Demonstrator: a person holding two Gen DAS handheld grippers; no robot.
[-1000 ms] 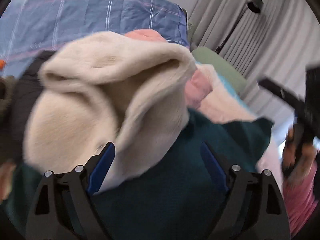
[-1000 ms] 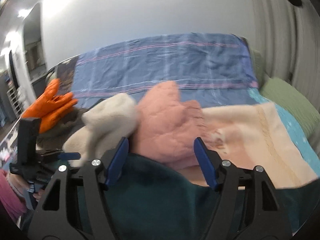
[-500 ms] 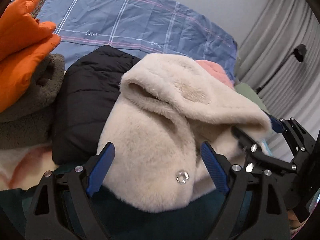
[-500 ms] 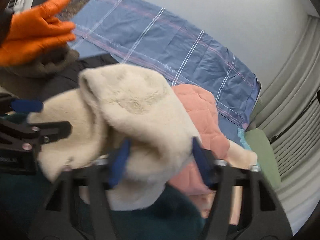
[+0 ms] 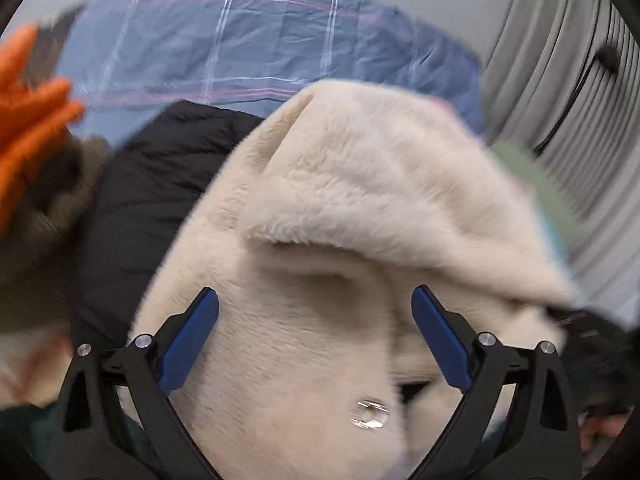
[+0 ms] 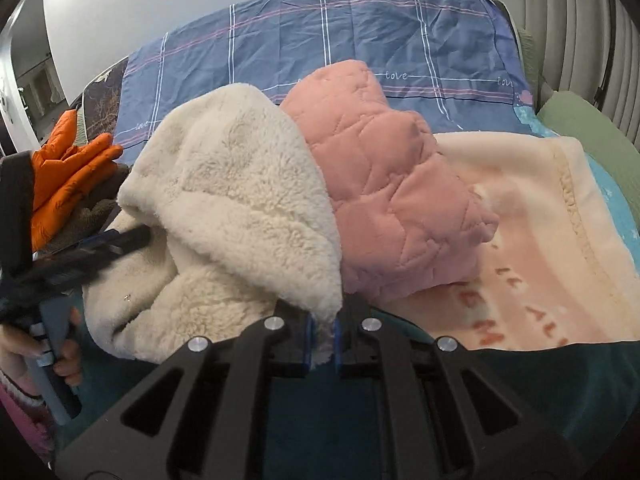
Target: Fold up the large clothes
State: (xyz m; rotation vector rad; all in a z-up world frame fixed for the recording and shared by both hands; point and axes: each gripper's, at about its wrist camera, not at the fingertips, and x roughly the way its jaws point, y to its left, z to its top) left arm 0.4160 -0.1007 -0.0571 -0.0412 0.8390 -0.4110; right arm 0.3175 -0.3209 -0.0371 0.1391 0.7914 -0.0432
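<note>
A cream fleece jacket (image 6: 224,200) lies bunched on a dark green garment (image 6: 360,408) on the bed. My right gripper (image 6: 322,338) is shut on the jacket's lower edge, with fleece pinched between the blue pads. In the left wrist view the jacket (image 5: 340,216) fills the middle, with a metal snap (image 5: 370,414) showing. My left gripper (image 5: 314,336) is open, its jaws wide apart over the fleece, holding nothing. It also shows at the left of the right wrist view (image 6: 80,256).
A pink quilted jacket (image 6: 384,184) lies right of the fleece. A black jacket (image 5: 160,196), brown fleece (image 5: 36,232) and orange jacket (image 6: 64,176) lie left. A cream blanket (image 6: 532,240) and blue plaid sheet (image 6: 360,40) cover the bed. Curtains (image 5: 580,80) hang right.
My right gripper has closed on the fleece jacket's edge; it was open around it half a second ago. My left gripper stays open and has moved closer over the fleece.
</note>
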